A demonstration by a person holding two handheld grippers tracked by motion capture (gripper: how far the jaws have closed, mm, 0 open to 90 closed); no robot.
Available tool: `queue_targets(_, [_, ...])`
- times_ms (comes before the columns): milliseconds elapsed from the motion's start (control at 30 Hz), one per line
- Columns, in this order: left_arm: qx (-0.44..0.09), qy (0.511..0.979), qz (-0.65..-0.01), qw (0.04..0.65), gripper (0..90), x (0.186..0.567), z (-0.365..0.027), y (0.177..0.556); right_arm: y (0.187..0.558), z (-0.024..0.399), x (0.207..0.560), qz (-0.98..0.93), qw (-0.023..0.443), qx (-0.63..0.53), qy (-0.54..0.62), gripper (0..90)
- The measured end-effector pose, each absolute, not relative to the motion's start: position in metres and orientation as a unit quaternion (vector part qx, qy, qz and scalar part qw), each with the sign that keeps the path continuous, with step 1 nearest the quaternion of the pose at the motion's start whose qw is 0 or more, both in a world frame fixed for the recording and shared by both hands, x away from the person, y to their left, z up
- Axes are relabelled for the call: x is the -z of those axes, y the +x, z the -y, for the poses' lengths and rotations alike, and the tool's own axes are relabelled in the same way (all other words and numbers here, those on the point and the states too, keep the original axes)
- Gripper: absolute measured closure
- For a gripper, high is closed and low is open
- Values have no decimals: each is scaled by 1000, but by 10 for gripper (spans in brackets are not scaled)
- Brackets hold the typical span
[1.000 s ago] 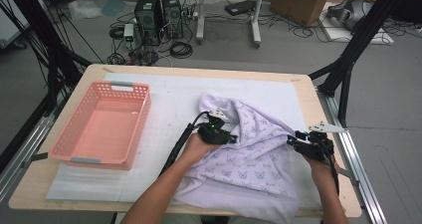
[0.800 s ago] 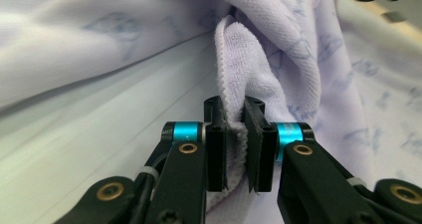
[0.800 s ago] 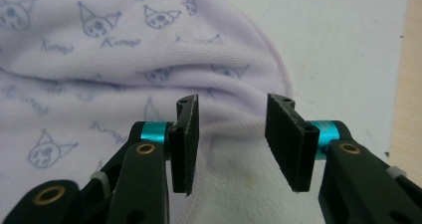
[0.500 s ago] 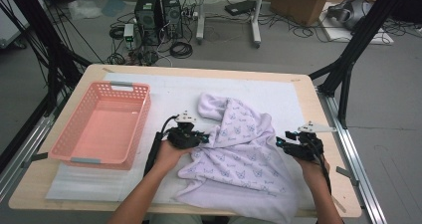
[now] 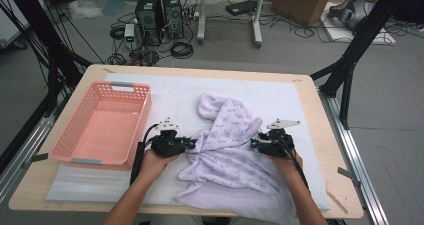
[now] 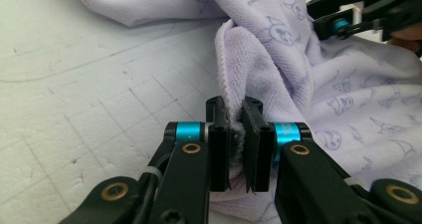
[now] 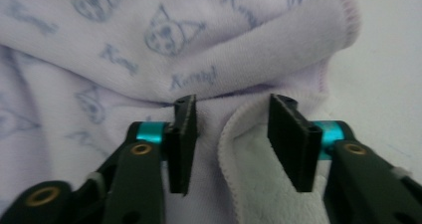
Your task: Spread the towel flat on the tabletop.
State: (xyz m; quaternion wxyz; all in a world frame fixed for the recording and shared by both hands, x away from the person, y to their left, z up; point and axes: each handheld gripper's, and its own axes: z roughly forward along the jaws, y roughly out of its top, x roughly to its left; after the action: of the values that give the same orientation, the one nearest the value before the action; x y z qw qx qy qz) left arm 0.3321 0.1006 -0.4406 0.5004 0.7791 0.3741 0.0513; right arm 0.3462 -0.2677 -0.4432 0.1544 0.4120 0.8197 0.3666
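A wooden tabletop (image 5: pixel 320 110) carries a white foam mat (image 5: pixel 280 92) that covers most of its surface, from the far edge to the near edge. On the mat, between its middle and the near right corner, lies a crumpled lilac towel (image 5: pixel 227 152) printed with small cat faces; its far end is bunched into a lump toward the middle of the mat, and its near part spreads out flat toward the near edge. A pink plastic basket (image 5: pixel 102 125) with lattice walls sits along the left edge of the tabletop, just apart from the towel.

A person's two forearms reach in over the near edge. The left gripper (image 5: pixel 186 144) lies at the towel's left side, its jaws pressed together on a fold of the towel's hemmed edge; in the left gripper view the left gripper (image 6: pixel 238 129) shows the cloth squeezed between its two black pads, with the towel rising in a ridge beyond them. The right gripper (image 5: pixel 256 144) lies at the towel's right side. In the right gripper view the right gripper (image 7: pixel 238 134) has its jaws apart, having just been closing, with a rolled hem of the towel lying between them and neither pad yet pressing on it.
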Motion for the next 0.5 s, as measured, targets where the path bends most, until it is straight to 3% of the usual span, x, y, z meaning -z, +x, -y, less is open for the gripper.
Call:
queue_targets(33, [-49,779,-375,501,824,441,-100,331,347,266,445,-823,159,-360,410,630])
queue_targets(100, [-46,780,-372,501,824,441,-101,330,347,269,443,-825,151,-364,405,849])
queue_targets(500, [-26,790,-355,500,774,443,-93,322,317,309,432,-836,161,-311,422,864])
